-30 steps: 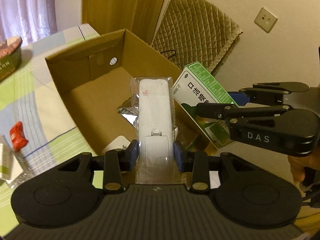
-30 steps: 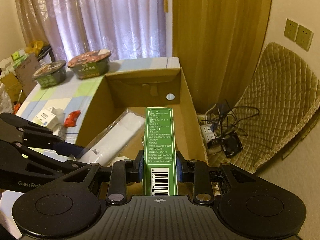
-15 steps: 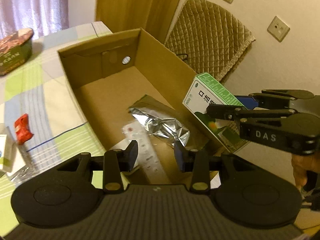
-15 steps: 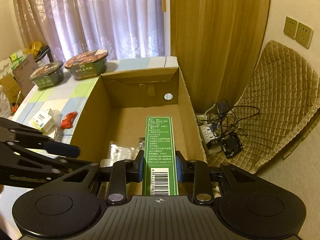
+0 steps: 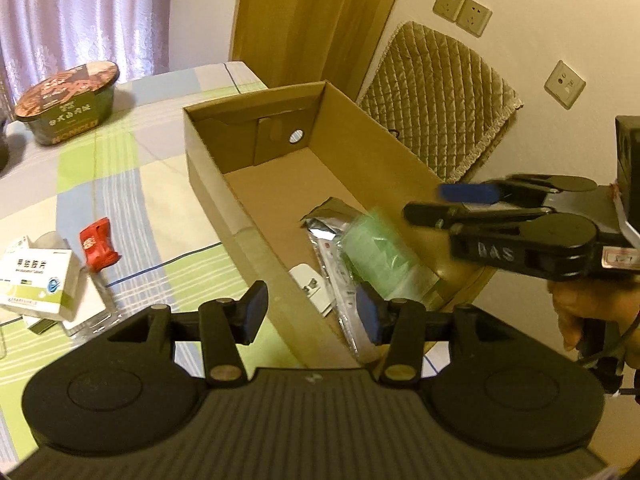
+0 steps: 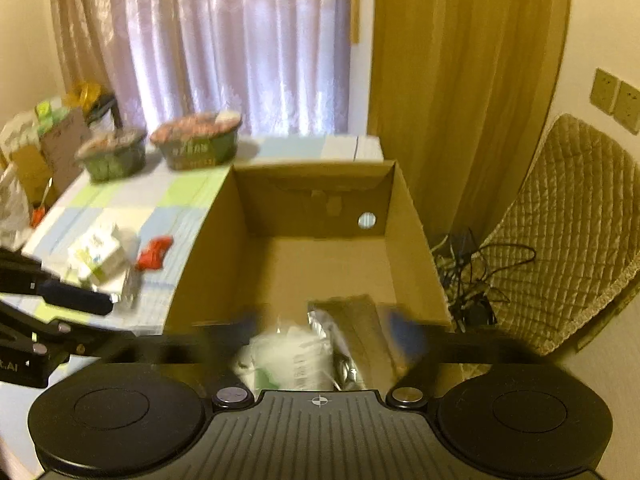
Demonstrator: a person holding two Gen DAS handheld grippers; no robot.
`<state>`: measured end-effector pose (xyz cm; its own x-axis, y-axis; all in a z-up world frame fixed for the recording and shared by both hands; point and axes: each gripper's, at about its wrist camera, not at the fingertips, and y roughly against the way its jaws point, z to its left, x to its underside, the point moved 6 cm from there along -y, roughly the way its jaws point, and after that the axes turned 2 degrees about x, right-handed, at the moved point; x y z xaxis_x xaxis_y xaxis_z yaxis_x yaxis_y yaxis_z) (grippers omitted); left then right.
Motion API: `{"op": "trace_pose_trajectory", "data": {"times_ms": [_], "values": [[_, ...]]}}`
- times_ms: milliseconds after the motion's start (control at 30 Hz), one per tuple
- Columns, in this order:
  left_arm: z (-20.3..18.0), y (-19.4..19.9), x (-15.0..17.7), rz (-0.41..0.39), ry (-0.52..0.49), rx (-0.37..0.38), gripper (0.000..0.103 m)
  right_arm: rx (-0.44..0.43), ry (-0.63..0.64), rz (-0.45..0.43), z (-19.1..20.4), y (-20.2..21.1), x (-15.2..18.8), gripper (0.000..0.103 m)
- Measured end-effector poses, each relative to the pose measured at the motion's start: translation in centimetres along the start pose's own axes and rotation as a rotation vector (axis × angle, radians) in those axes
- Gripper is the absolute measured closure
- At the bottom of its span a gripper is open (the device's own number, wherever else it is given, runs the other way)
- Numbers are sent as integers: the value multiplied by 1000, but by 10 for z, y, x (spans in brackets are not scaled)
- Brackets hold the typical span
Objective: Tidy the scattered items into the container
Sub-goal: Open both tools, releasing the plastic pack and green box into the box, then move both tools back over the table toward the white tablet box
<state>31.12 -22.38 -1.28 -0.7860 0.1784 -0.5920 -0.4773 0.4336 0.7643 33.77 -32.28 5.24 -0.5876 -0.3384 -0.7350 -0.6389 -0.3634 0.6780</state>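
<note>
The open cardboard box (image 5: pixel 240 148) stands on the checked table. In it lie a silver foil pouch (image 5: pixel 324 224), a white item in clear wrap (image 5: pixel 344 300) and a green carton (image 5: pixel 376 256), blurred as it drops. My left gripper (image 5: pixel 311 314) is open and holds nothing, over the box's near left wall. My right gripper (image 5: pixel 436 204) hangs open over the box's right wall. In the right wrist view its blurred fingers (image 6: pixel 404 332) stand wide apart above the carton (image 6: pixel 288 360) inside the box (image 6: pixel 312 208). The left gripper (image 6: pixel 80 304) shows at the left edge.
On the table (image 5: pixel 140 184) left of the box lie a white and green medicine box (image 5: pixel 36 280) and a red packet (image 5: pixel 98 244). Two noodle bowls (image 6: pixel 196 140) stand at the far end. A quilted chair (image 5: pixel 440 100) and floor cables (image 6: pixel 468 280) are beyond the box.
My left gripper let go of the wrapped white item into the box, opened wide and drew back. My right gripper has just opened, and the green carton is falling into the box.
</note>
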Motion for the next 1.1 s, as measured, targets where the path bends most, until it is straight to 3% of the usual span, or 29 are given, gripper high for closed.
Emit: {"op": "trace_pose_trajectory", "data": {"times_ms": [300,567,933,1100], "values": [[25,30,18,-22,28,-45,47,-17,-10,-5,16,19,-3,12],[46,63,44,-20,48,-97,41,-70,20,-23,60,40,-6,12],[80,113,75,-52,65,-210,7,-129,91,-54,122,61,-14,12],[101,135,86,-96,92,-229,1,-152,129,-53,147,65,-15,12]]}}
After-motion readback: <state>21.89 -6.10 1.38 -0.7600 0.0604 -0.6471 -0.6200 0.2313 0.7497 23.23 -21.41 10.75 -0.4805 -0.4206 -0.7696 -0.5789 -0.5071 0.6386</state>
